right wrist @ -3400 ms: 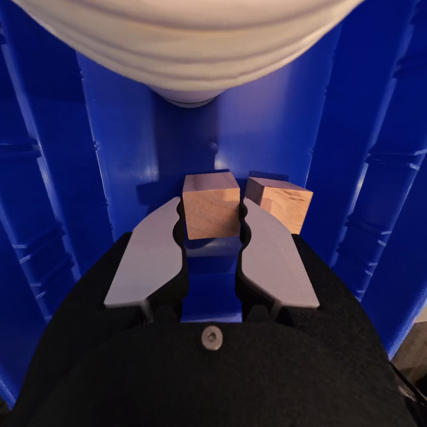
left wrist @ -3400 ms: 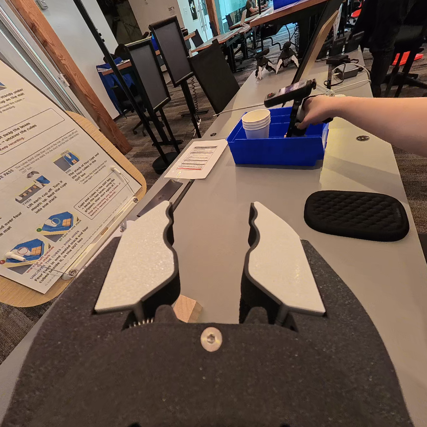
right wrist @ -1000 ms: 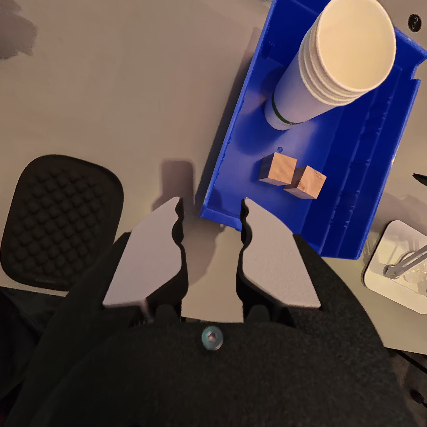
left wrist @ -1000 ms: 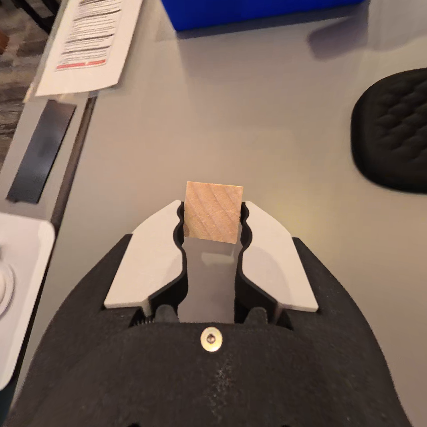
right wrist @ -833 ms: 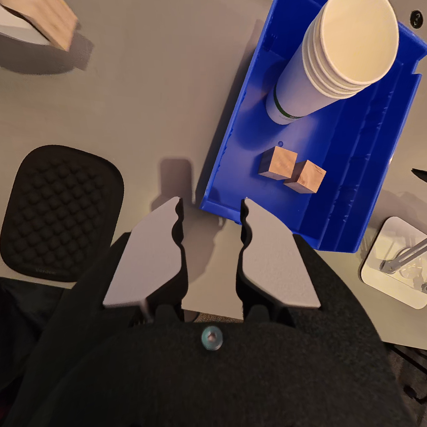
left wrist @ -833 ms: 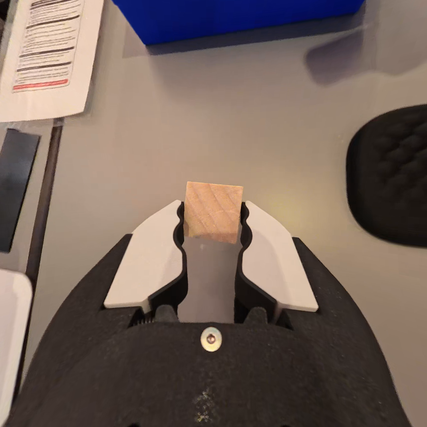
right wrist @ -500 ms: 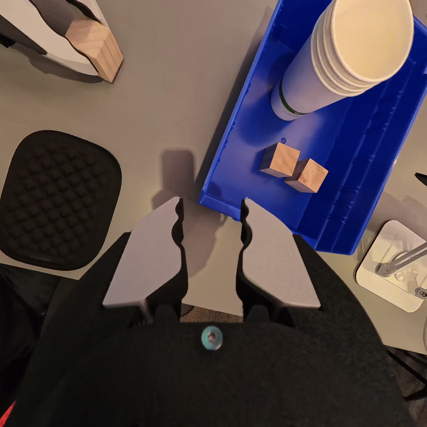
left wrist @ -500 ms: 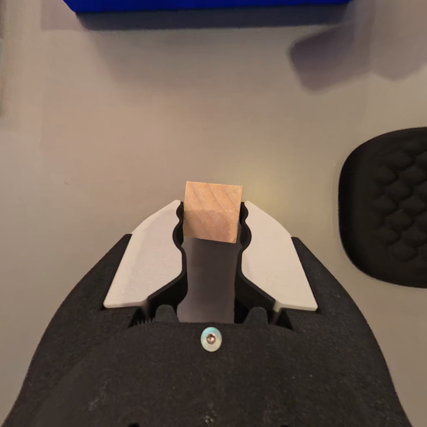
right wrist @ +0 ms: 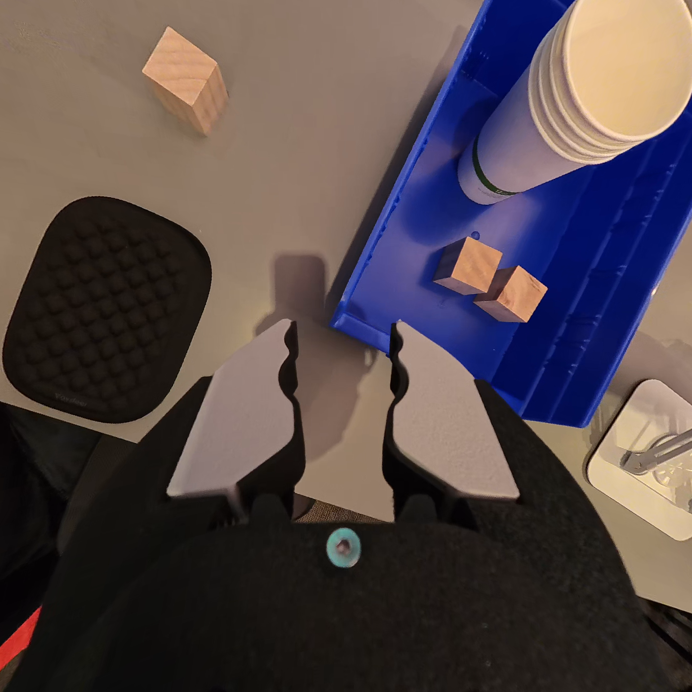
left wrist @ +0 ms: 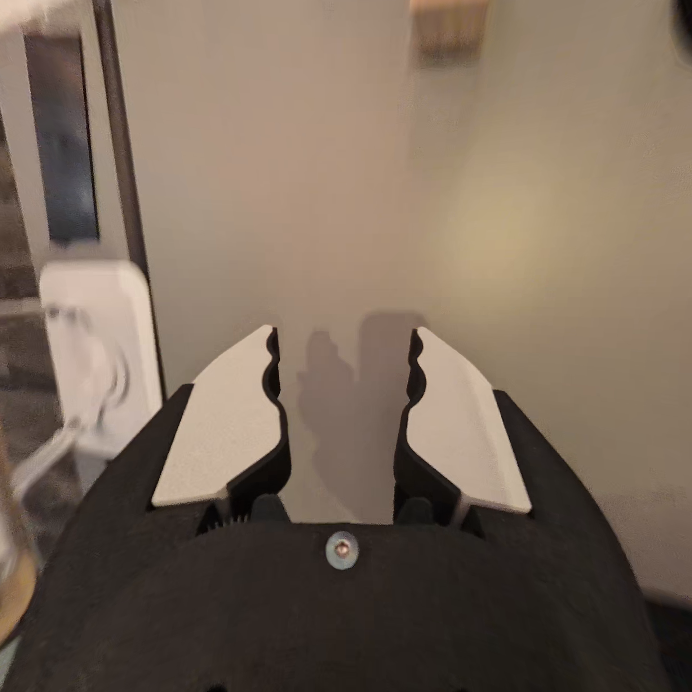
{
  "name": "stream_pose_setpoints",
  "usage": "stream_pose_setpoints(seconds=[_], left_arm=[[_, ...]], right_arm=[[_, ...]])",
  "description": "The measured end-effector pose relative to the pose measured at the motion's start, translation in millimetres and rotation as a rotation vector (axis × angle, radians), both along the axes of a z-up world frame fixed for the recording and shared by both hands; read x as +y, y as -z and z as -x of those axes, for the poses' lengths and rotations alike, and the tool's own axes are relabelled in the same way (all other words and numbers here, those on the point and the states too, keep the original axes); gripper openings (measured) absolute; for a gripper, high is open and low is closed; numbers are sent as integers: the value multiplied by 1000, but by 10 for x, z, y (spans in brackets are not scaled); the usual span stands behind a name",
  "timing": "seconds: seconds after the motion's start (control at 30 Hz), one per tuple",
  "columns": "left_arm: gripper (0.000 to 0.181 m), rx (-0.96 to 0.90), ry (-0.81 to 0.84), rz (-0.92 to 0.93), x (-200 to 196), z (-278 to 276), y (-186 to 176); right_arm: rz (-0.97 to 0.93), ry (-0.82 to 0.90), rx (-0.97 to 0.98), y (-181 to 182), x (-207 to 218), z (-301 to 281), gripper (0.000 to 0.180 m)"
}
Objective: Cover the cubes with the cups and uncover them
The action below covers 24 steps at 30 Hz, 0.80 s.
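The left claw [left wrist: 344, 333] is released: its two white fingers [left wrist: 224, 419] stand well apart with nothing between them, above bare grey bench [left wrist: 299, 168]. This view is motion-blurred. A wooden cube [left wrist: 447, 28] shows at 12 o'clock, cut by the top edge, well apart from the fingertips; a white base plate [left wrist: 97, 348] lies at 9 o'clock beside a dark strip [left wrist: 63, 138]. The right claw [right wrist: 342, 325] is likewise released and empty, its gap moderate, hanging above the bench near the corner of the blue bin [right wrist: 584, 359]; contact with the bin rim cannot be determined. Inside the bin, two wooden cubes [right wrist: 468, 269] sit on the floor touching at one edge, at 1 o'clock from the claw. A stack of nested white paper cups [right wrist: 554, 105] stands mouth-up in the bin at 2 o'clock. One cube rests alone on the bench [right wrist: 185, 78] at 11 o'clock, well apart from the bin. A black quilted pad [right wrist: 105, 307] lies at 9 o'clock, with a second white base plate [right wrist: 644, 457] at 3 o'clock.
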<state>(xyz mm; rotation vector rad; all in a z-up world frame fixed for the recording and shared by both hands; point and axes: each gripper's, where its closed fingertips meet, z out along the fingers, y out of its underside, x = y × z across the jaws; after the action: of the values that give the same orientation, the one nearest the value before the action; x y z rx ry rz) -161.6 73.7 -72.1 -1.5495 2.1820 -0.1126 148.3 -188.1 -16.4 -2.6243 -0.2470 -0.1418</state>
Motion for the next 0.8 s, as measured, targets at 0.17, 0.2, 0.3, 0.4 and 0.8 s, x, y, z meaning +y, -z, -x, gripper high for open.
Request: stream_pose_setpoints(seconds=[0.17,0.2,0.3,0.4,0.8], left_arm=[[65,192,-121,-73,600,1507,-132],[64,223,-130,-77,657,1722,-95],[65,328,-146,-61,739,2230,112],[68,358,-164,-44,795,2505,256],[63,401,-157,-56,898,2723,586]], right_arm=[[-2,-22,21,28,36,62,46],[-3,-33,25,34,63,96,46],[4,-54,38,40,159,212,46],[5,-77,47,28,244,331,46],[31,-674,-116,453,988,1282,55]])
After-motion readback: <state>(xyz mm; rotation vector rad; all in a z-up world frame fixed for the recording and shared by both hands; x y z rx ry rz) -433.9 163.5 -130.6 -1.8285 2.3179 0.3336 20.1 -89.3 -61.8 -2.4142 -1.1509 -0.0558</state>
